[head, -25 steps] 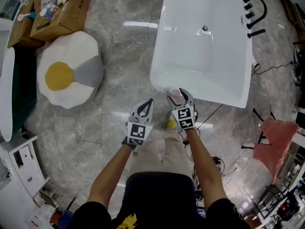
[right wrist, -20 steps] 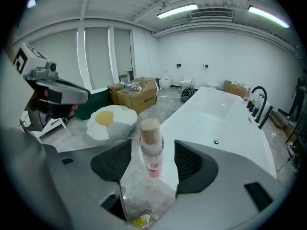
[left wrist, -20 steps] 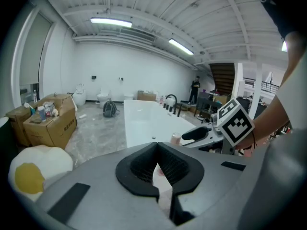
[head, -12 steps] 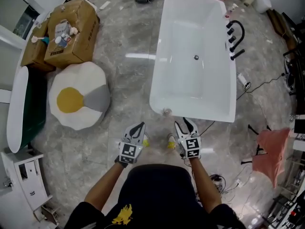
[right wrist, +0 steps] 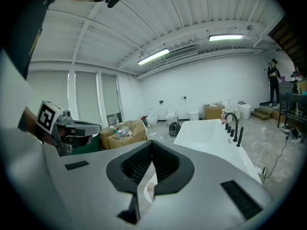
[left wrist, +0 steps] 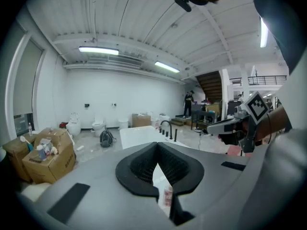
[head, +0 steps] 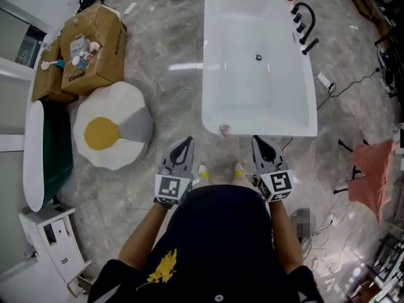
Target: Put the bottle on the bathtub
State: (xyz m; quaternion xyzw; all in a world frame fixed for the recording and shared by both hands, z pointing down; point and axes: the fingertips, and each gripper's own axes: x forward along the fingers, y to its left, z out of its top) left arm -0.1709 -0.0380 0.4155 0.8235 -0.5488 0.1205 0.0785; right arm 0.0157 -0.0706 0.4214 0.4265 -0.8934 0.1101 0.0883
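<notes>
Since a second ago the right claw [head: 259,141] has come away from the near edge of the bathtub [head: 297,130], where it was right at the bottle [head: 223,129]. It now sits in the lower middle of the head view, close to the person's body. The left claw [head: 185,142] is level with it toward the left, and the person's shoes show between the two. Both claws are clenched tip to tip with nothing between them, and each claw's own view confirms this: the left claw [left wrist: 156,145] and the right claw [right wrist: 152,143] each frame only the distant bottle [left wrist: 167,195] [right wrist: 150,191] through the gap below their tips. The bottle stands upright on the tub's near rim, toward its left corner, as it did half a second ago, well apart from both claws. The white bathtub fills the upper middle of the head view and has slid higher in the frame than before. Its basin holds nothing but a drain [head: 258,57], and a black faucet [head: 303,19] stands on its rim at the upper right. At the upper left an open cardboard box [head: 101,43] holds a few small toiletry items, with a second box [head: 47,84] touching it. Below them lies a cushion [head: 112,133] shaped like a fried egg.
</notes>
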